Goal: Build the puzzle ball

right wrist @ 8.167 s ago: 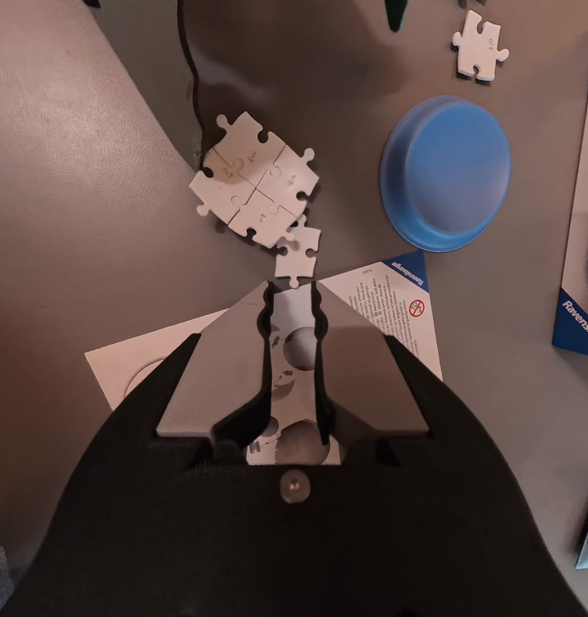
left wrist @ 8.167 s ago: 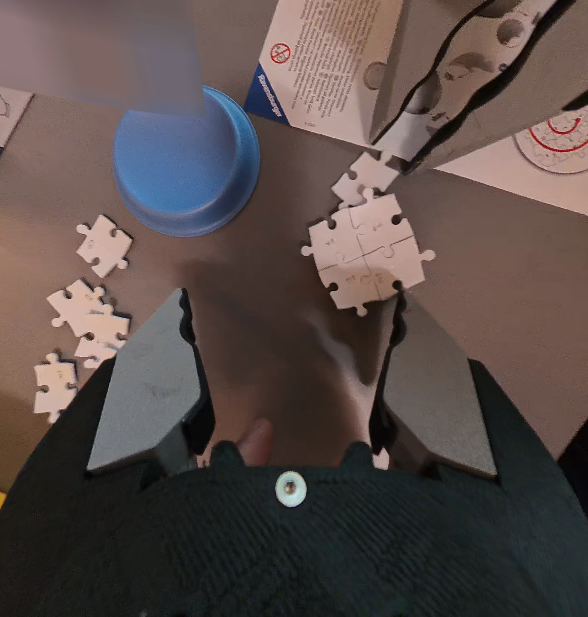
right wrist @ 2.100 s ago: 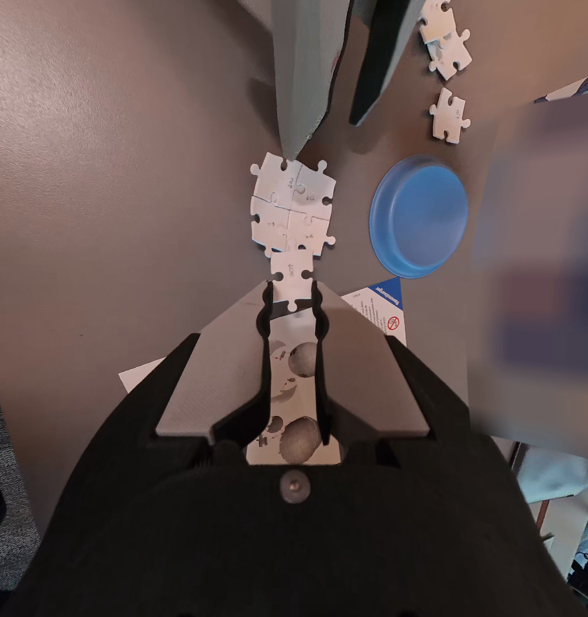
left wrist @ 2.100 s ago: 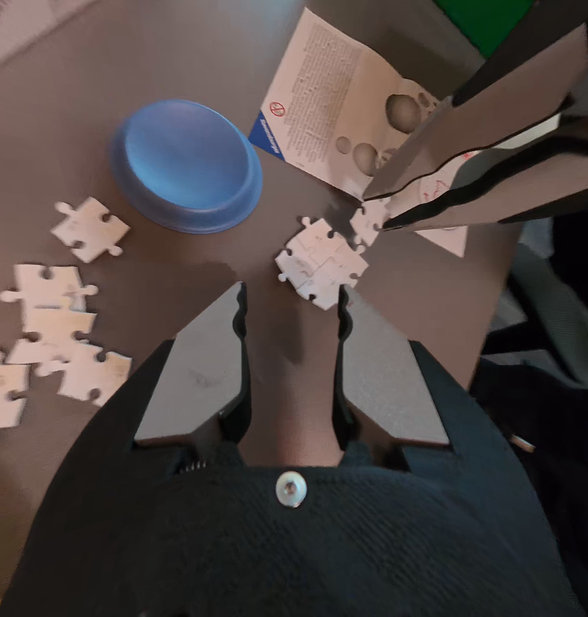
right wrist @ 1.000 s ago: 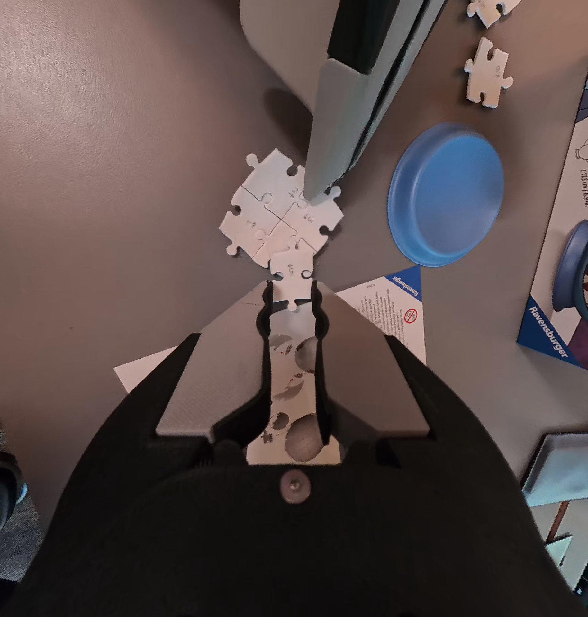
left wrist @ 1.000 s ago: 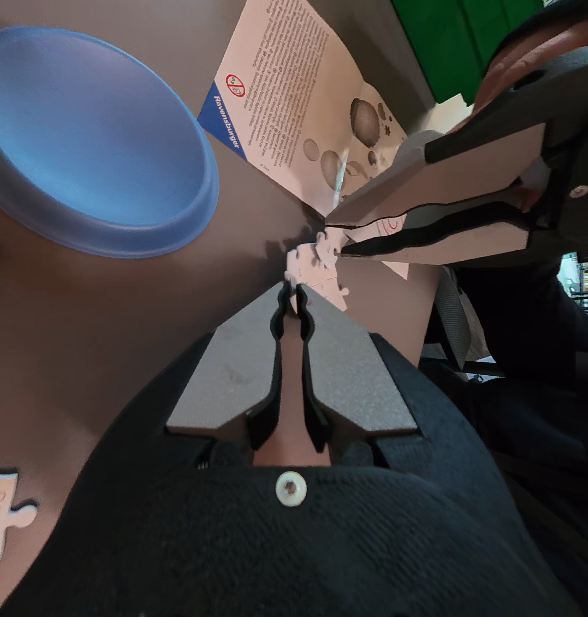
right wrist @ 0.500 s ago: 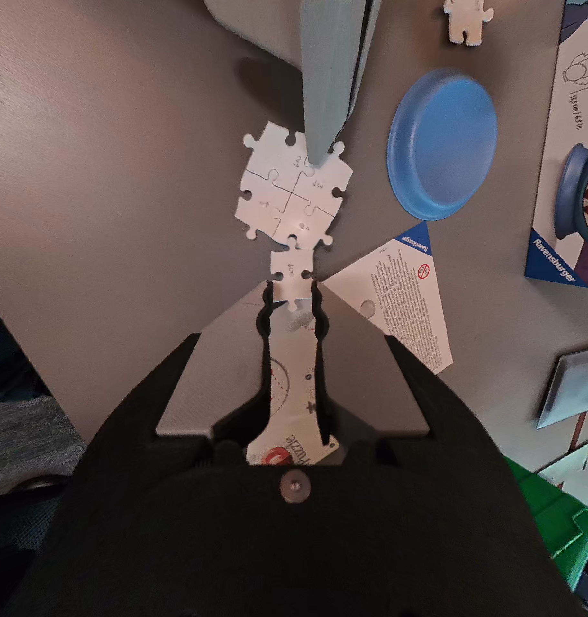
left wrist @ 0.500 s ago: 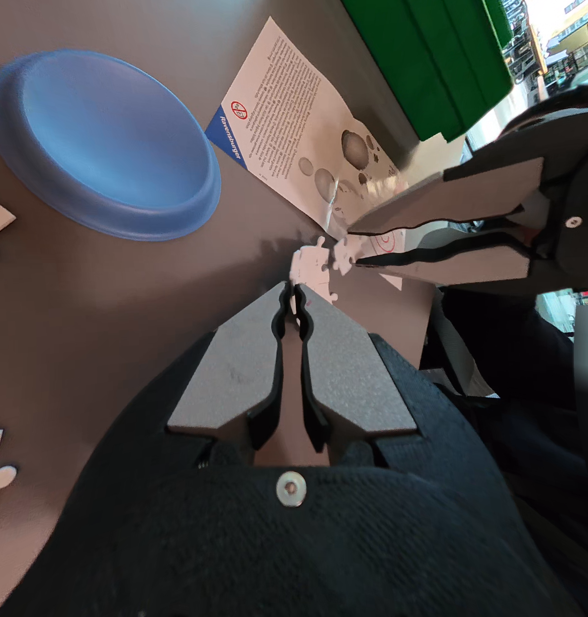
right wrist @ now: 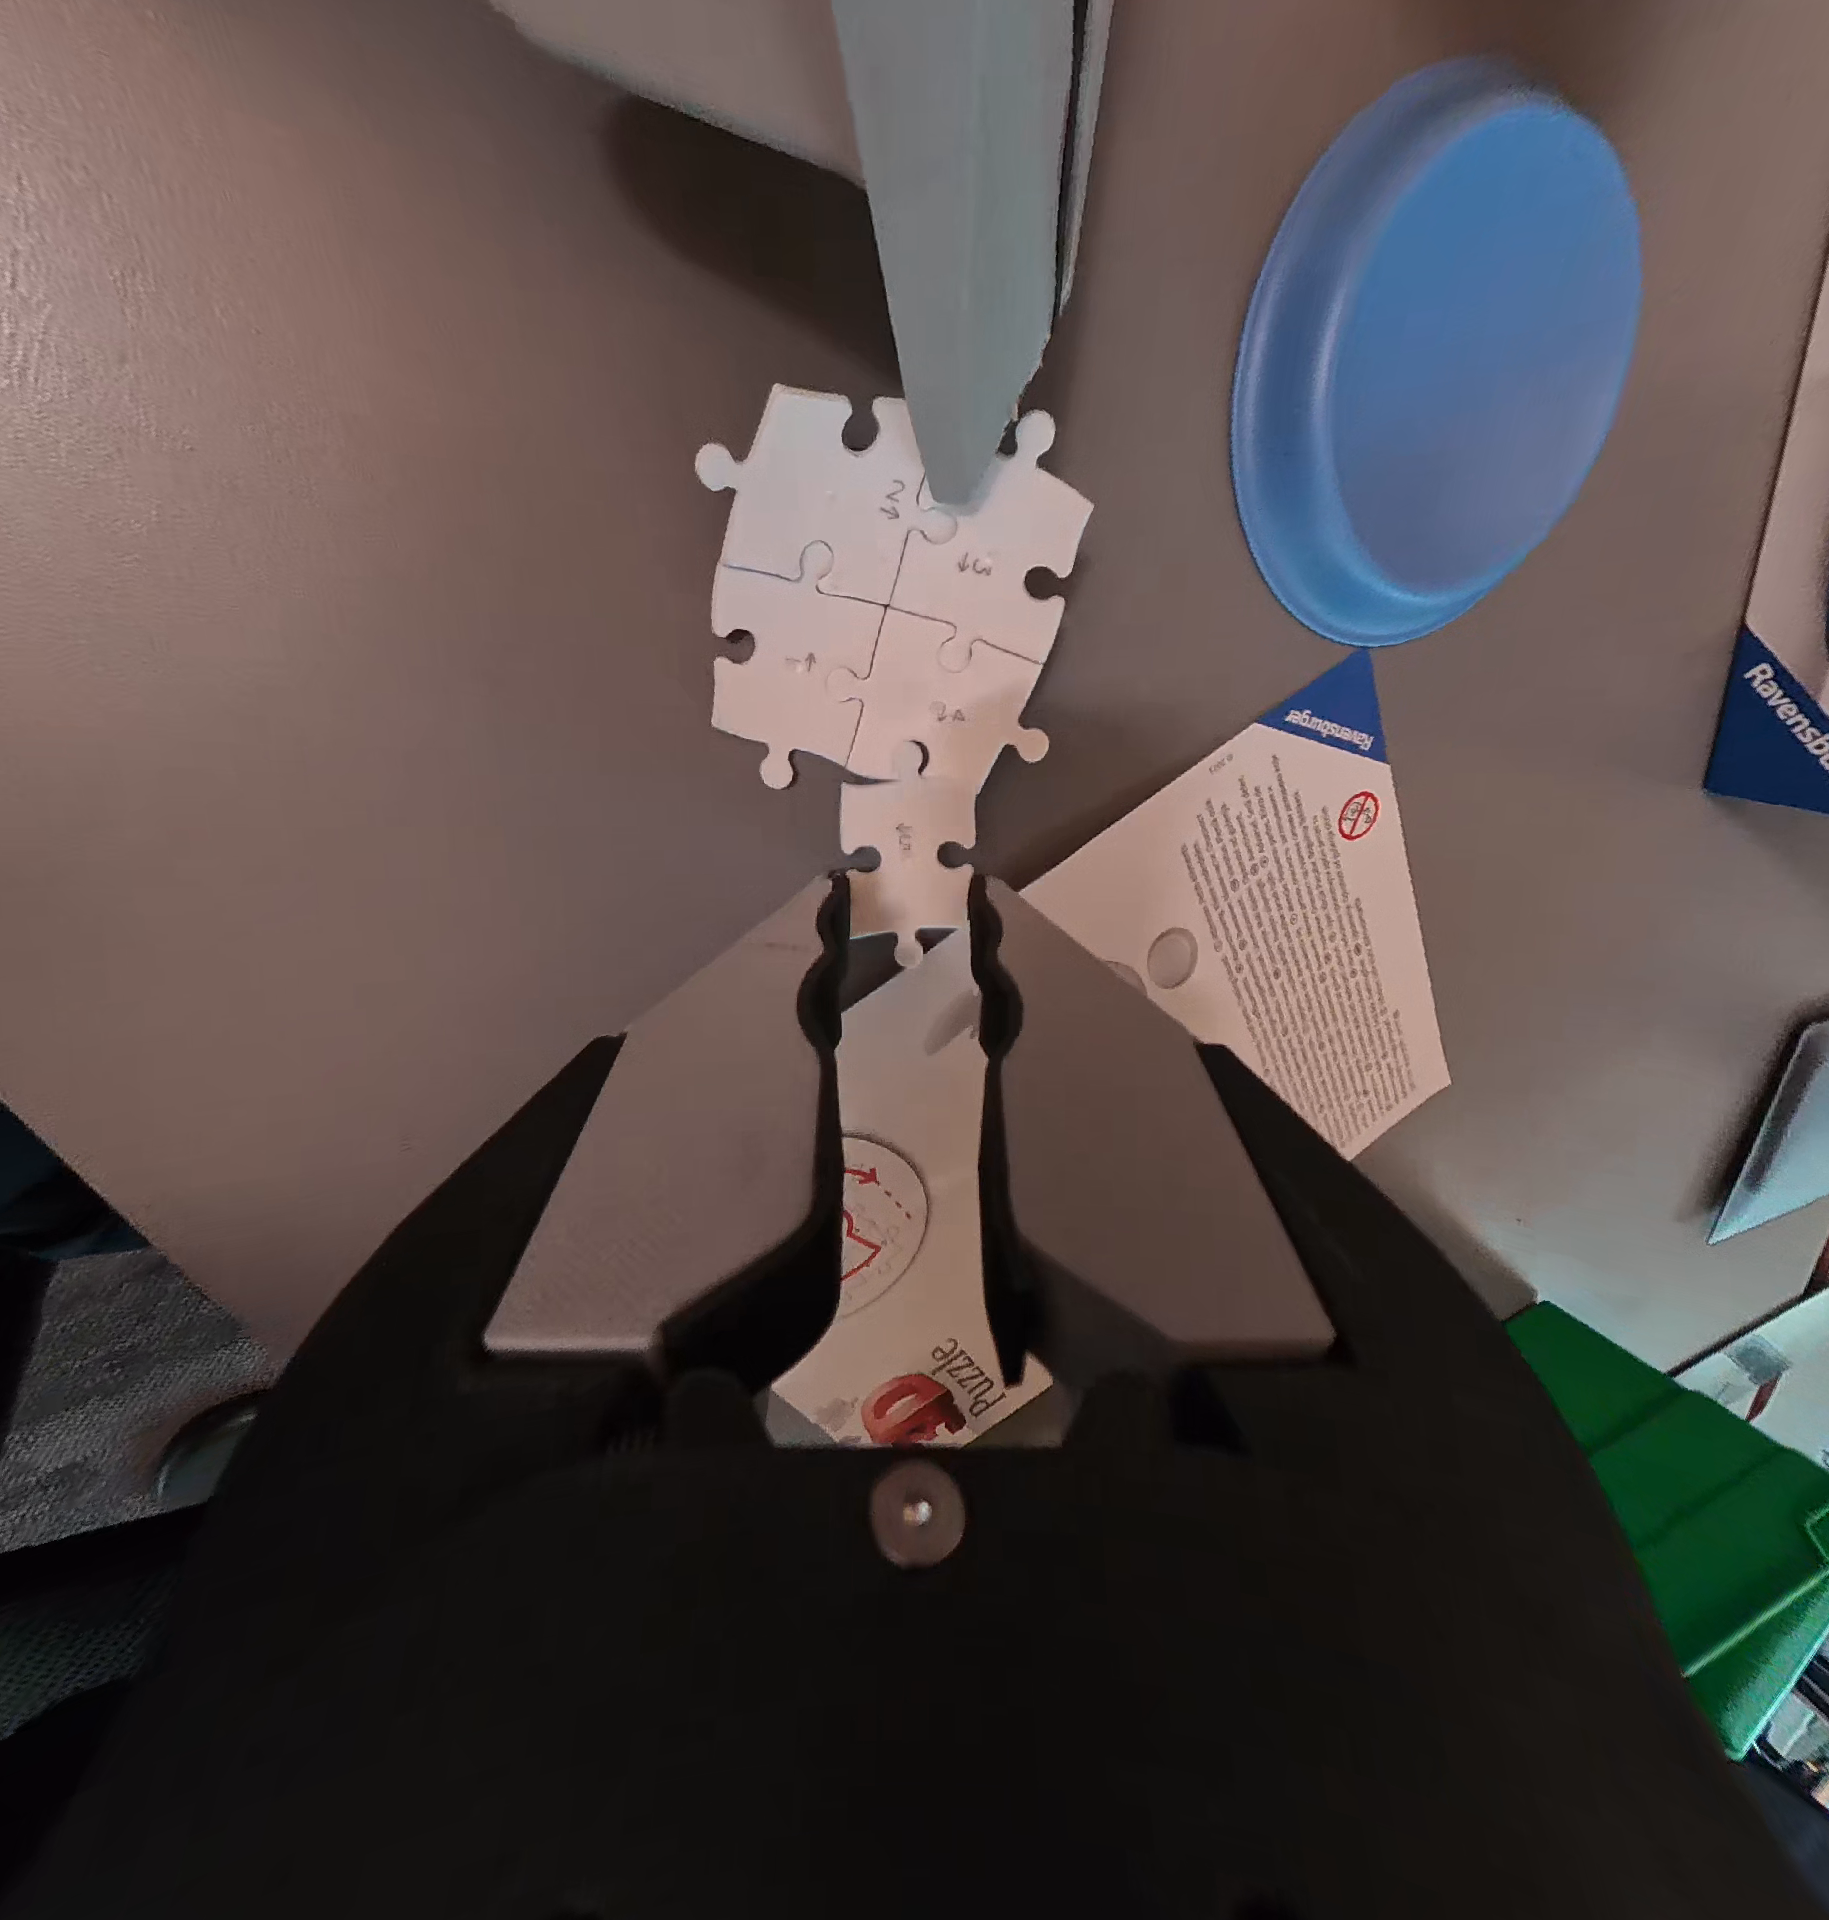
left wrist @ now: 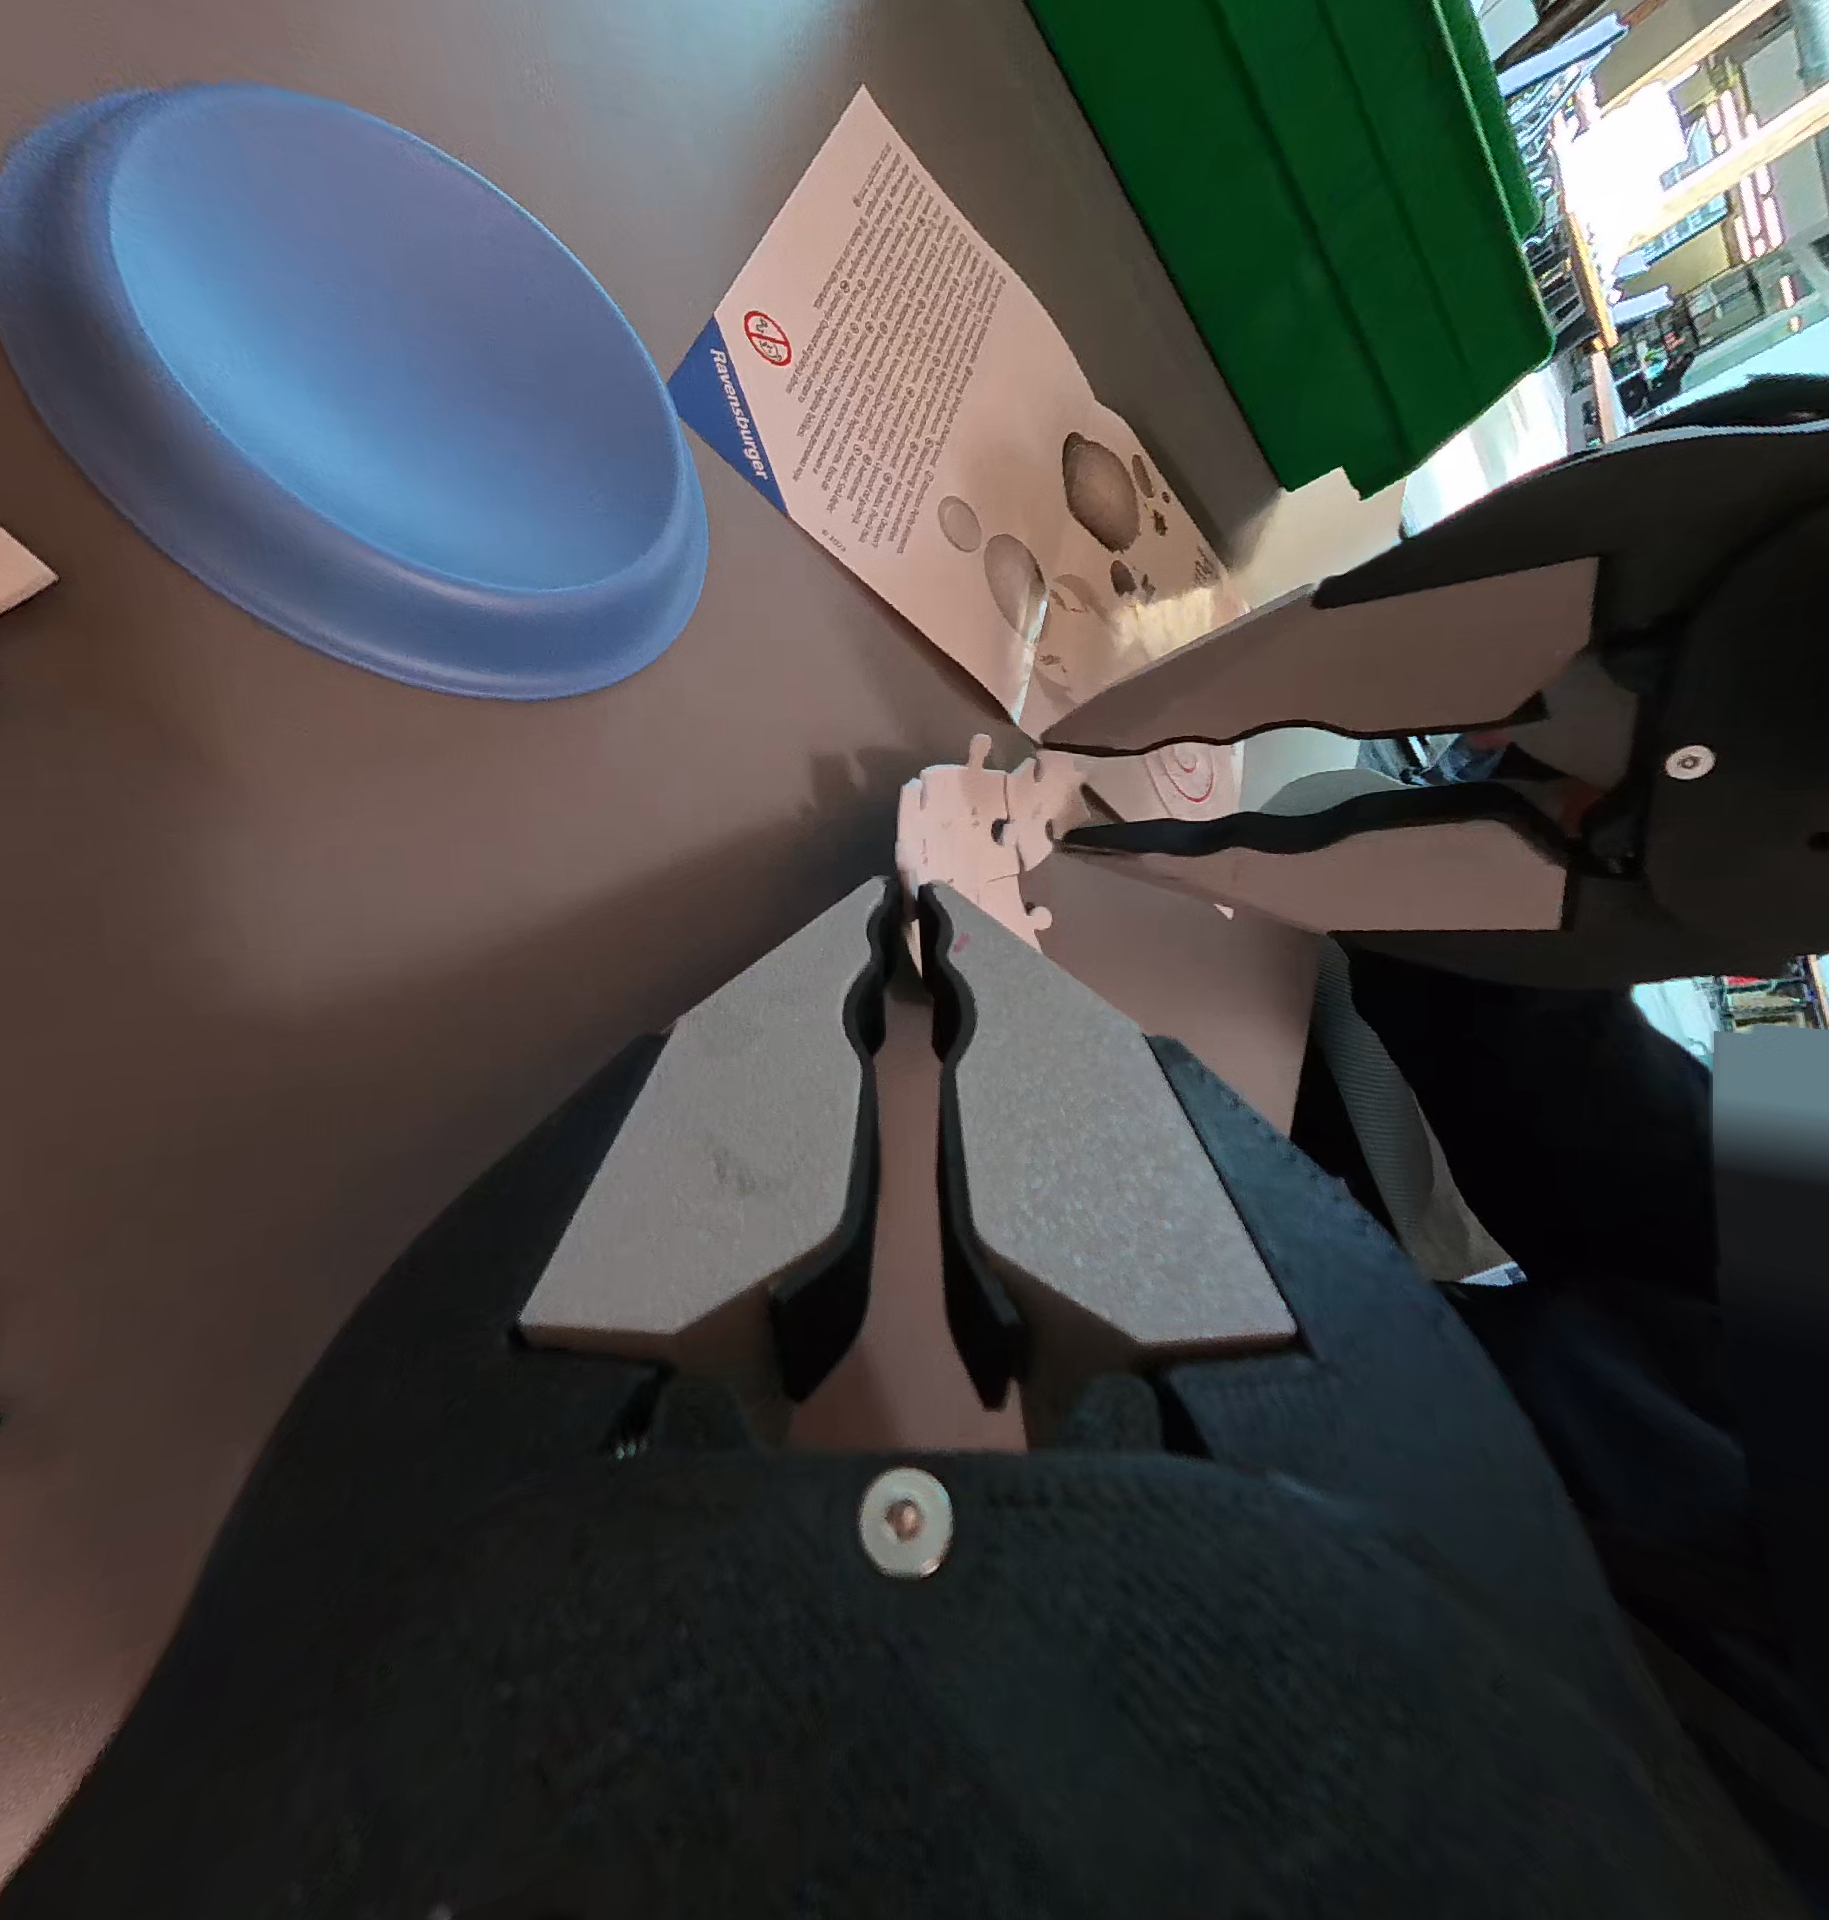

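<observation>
1. A joined block of four white puzzle pieces [right wrist: 889, 592] is seen held up off the grey bench [right wrist: 318, 468], in the upper middle of the right wrist view.
2. The block is pinched at its 12 o'clock edge by the left tongs [right wrist: 957, 488], whose fingers are pressed together on it; in the left wrist view the same tongs [left wrist: 905, 899] are seen closed on the block's edge.
3. A fifth piece [right wrist: 905, 862] is gripped at its sides by the right tongs [right wrist: 905, 914], which are narrowed onto it.
4. The fifth piece is set against the block's 6 o'clock edge; whether its tab is fully seated cannot be told.
5. In the left wrist view the right tongs [left wrist: 1055, 790] are seen coming in from 3 o'clock, meeting the block [left wrist: 951, 831] near the picture's centre.
6. A blue round dish [right wrist: 1440, 343] lies on the bench at 2 o'clock from the block.
7. A printed instruction sheet [right wrist: 1294, 935] lies at 4 o'clock from the block, partly under the right tongs.
8. A green crate [left wrist: 1305, 208] is seen at the bench's far edge, at 1 o'clock in the left wrist view.
</observation>
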`<action>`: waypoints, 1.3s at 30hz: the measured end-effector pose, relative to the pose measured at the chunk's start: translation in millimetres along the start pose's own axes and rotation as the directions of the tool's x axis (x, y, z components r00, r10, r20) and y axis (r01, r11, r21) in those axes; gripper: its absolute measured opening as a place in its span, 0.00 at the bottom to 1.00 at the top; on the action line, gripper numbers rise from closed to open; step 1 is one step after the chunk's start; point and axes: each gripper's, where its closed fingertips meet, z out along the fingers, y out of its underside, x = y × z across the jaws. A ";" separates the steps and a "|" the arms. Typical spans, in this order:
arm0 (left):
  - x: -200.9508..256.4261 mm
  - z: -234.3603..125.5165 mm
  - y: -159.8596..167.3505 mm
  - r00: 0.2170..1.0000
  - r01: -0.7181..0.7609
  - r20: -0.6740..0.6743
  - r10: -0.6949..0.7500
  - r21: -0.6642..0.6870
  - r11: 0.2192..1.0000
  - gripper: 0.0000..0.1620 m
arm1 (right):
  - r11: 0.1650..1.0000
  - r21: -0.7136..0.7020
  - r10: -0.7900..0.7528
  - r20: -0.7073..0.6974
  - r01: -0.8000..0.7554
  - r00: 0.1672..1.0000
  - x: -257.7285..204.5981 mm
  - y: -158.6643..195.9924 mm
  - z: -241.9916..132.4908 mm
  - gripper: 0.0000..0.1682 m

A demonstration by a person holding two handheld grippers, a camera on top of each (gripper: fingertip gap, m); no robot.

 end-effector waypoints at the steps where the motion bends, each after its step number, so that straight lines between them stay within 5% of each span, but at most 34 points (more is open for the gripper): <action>1: -0.2 -0.4 0.0 1.000 0.004 -0.002 -0.004 0.003 1.000 0.00 | 1.000 -0.004 0.000 0.000 0.000 1.000 -0.2 -0.7 0.7 0.12; 17: 2.0 -4.2 1.3 0.999 0.025 -0.025 -0.024 0.032 0.999 0.00 | 1.000 -0.025 0.014 0.016 -0.013 1.000 -5.8 -5.1 1.3 0.11; 29: 1.5 -2.9 1.7 0.999 0.026 -0.020 -0.026 0.031 0.999 0.00 | 0.986 -0.043 0.164 0.058 -0.162 0.985 -10.7 -3.8 -0.5 0.11; 31: 1.6 -2.5 1.9 1.000 0.025 -0.018 -0.025 0.031 0.999 0.00 | 0.983 -0.037 0.182 0.044 -0.181 0.982 -7.3 -4.2 -1.7 0.00; 39: 1.9 -2.1 1.9 1.000 0.025 -0.020 -0.025 0.030 0.999 0.00 | 0.982 -0.013 0.190 0.027 -0.190 0.981 -6.8 -3.9 -8.1 0.01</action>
